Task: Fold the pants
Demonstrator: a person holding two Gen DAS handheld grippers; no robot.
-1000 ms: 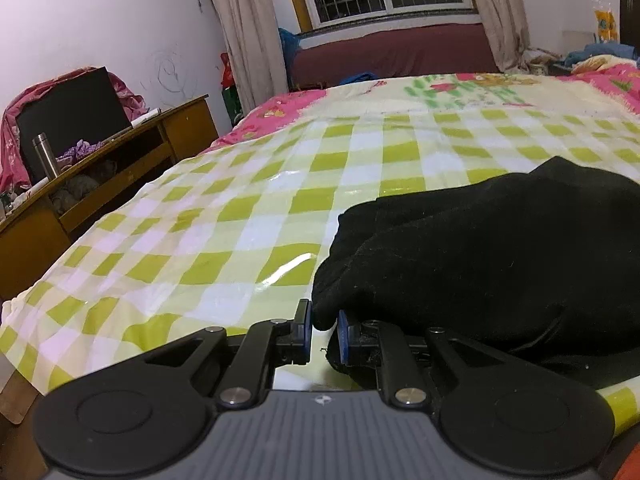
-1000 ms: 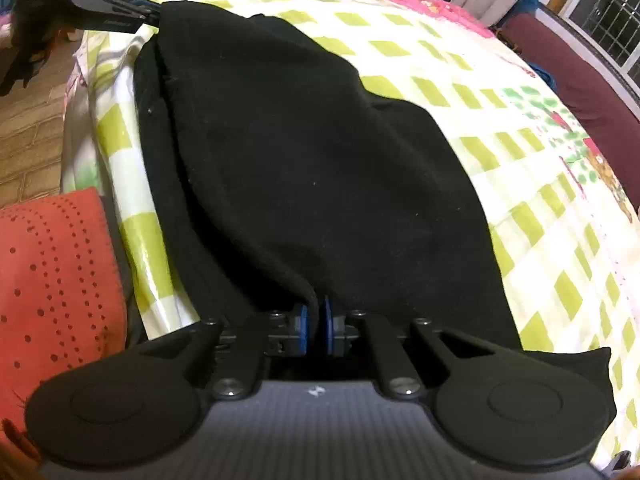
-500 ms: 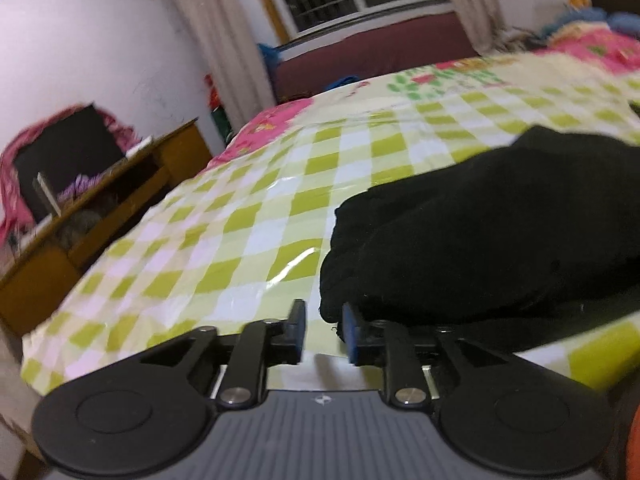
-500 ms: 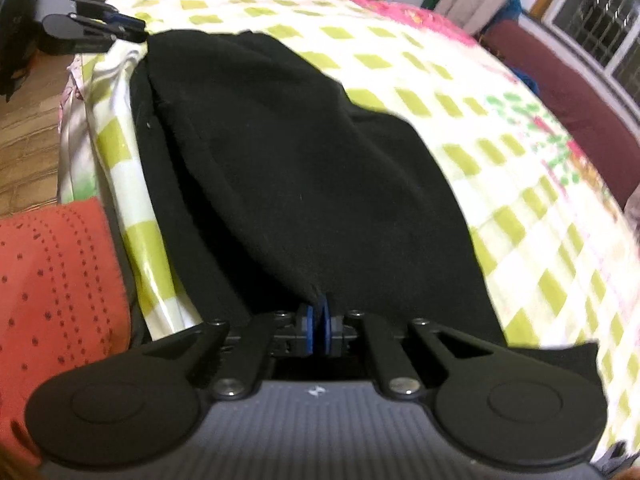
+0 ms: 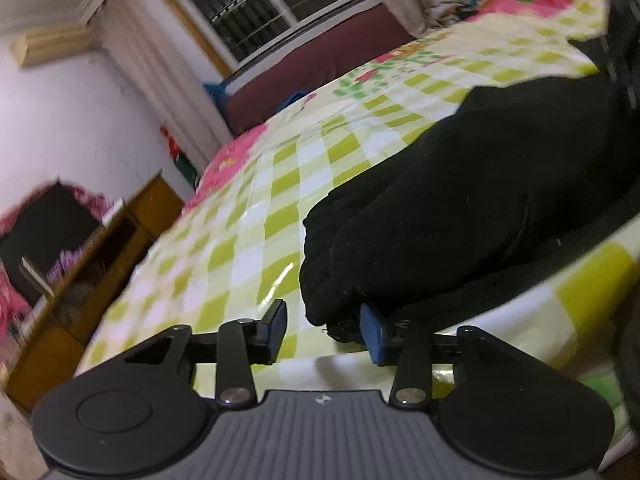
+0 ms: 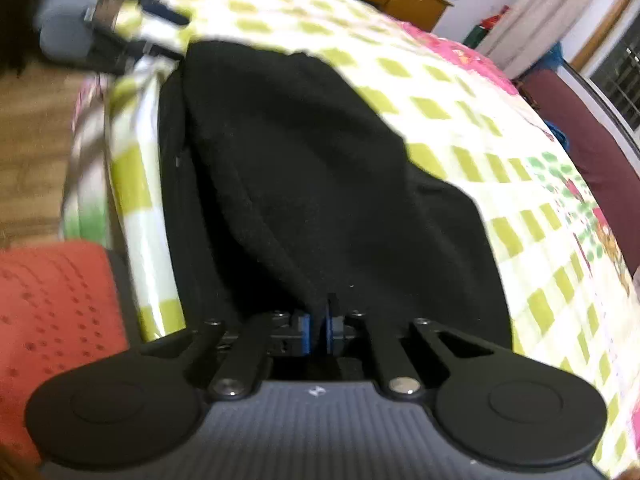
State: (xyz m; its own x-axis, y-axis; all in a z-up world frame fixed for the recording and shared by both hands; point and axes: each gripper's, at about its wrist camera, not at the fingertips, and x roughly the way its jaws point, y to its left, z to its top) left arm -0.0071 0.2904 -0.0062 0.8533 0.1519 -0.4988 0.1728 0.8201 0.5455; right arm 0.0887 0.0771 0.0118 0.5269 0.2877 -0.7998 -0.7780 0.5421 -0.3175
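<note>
Glossy green-and-white checked bedcover (image 5: 248, 240) carries fuzzy black pants (image 6: 312, 184) in a rounded heap, the right gripper (image 6: 317, 330) pinching their edge while the left gripper (image 5: 322, 332) spreads, its pads off the cloth.

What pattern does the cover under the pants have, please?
Green-and-white checks on the cover, clearest in the left wrist view.

Dim indoor light, motion-blurred fisheye edges

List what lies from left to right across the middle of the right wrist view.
Wooden floor → hanging edge of the checked bedcover → black pants → green-checked bedcover top → dark red bed frame.
</note>
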